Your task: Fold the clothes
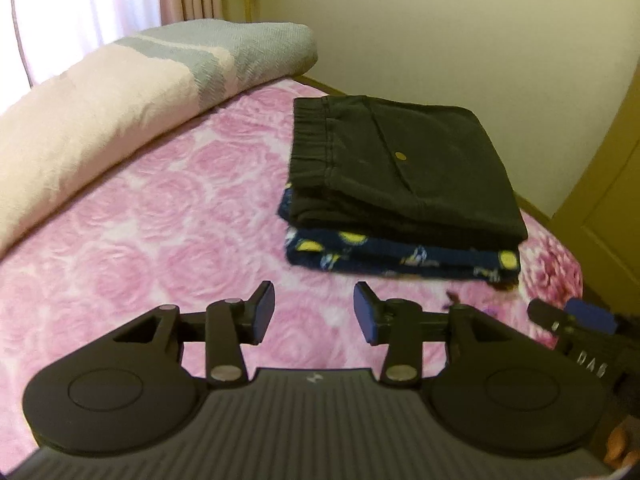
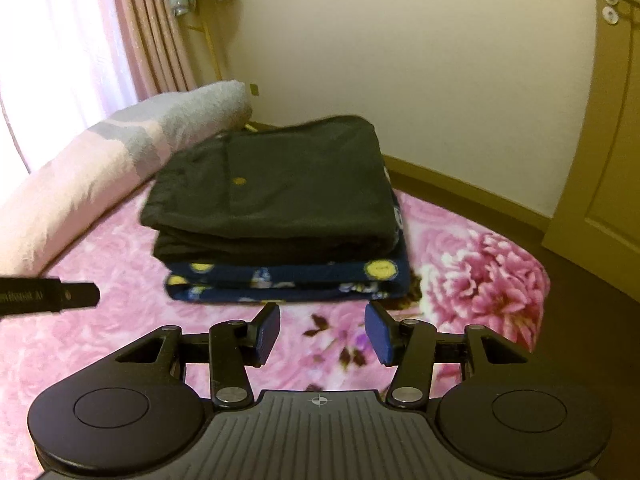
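Spread over the bed, a pink rose-patterned fleece blanket [image 1: 168, 208] carries a folded black garment with an elastic waistband [image 1: 400, 160], which is stacked squarely on a folded navy garment printed with yellow discs [image 2: 288, 280]. Both are set toward the blanket's far end, just ahead of the grippers. The left gripper [image 1: 315, 312] is held with its blue-padded jaws apart and nothing between them; the right gripper [image 2: 322, 334] likewise. A rolled pink-and-grey blanket [image 1: 120, 92], somewhat blurred, is seen lying alongside the stack, near the curtain [image 2: 152, 28].
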Demonstrator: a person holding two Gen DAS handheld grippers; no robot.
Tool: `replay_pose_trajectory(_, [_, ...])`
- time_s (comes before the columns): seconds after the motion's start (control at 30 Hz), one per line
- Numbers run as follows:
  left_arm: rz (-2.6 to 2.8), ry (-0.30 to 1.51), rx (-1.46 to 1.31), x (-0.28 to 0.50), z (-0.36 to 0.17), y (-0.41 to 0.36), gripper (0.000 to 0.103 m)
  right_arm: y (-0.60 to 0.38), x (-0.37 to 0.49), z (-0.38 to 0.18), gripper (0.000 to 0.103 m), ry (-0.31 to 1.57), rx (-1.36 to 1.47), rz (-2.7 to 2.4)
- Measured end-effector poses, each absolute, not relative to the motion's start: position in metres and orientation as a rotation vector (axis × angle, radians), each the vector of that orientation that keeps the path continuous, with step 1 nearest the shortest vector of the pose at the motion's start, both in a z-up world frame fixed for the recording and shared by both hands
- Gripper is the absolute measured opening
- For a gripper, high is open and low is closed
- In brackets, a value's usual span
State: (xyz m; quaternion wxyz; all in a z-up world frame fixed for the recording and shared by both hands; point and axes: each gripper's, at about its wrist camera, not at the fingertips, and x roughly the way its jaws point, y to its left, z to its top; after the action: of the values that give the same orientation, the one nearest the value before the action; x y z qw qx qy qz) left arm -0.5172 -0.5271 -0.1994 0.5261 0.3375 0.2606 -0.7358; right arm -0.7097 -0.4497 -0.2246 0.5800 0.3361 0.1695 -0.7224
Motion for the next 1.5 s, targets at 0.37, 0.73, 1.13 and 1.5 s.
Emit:
replay_pose_trajectory(0.37, [-1.893,0.564,0.787,-0.453,-0.095,-0.449,0.048,-0.366,-0.637,-0.121,0.051,0.307,0.789,-1.733])
replay_pose_trajectory(0.73, [-1.967,0.547,0.793,-0.398,-0.045,-0.386,0.057,-0.291,-0.584,-0.06,0.08,0.197,0.802,-1.767])
replay_pose_trajectory(1.13, [-1.921,0.582,0.834,-0.41,-0.032,-0.373,0.057,-0.292,-0.588,-0.032,0.08,0.311,0.846,-1.736])
replay_pose_trajectory(1.5, [-1.834,0.638,0.877,-0.44,-0.043,-0.382,0.057,-0.305,-0.618,-0.052,0.08,0.444,0.911,-1.674])
